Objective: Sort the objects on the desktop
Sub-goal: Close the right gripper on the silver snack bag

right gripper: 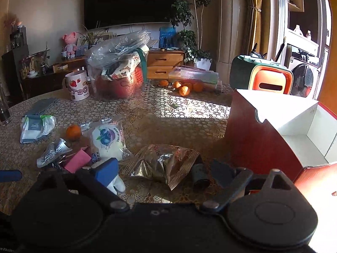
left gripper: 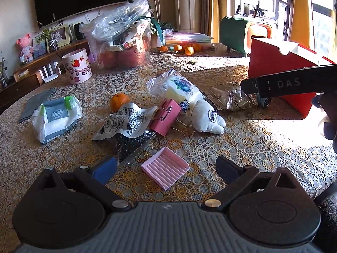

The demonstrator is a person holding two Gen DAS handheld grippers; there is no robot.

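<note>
My left gripper (left gripper: 166,168) stands open low over the lace tablecloth, with a pink ribbed tray (left gripper: 165,174) lying between its fingers, untouched. Beyond it lie a printed snack bag (left gripper: 126,122), a pink binder clip (left gripper: 166,116), a white plush toy (left gripper: 207,116), a blueberry pouch (left gripper: 179,88) and an orange (left gripper: 119,101). My right gripper (right gripper: 164,172) is open around a crumpled gold foil bag (right gripper: 162,162) and a small dark cylinder (right gripper: 200,177); its pads do not press on either. An open red box (right gripper: 294,139) stands just right of it.
A tissue pack (left gripper: 55,116) and grey cloth (left gripper: 35,103) lie at the left. A mug (left gripper: 78,66) and a clear tub stuffed with bags (left gripper: 124,42) stand at the back, with several oranges (left gripper: 185,48) and a green case (left gripper: 233,33). A hand (left gripper: 328,116) is at the right edge.
</note>
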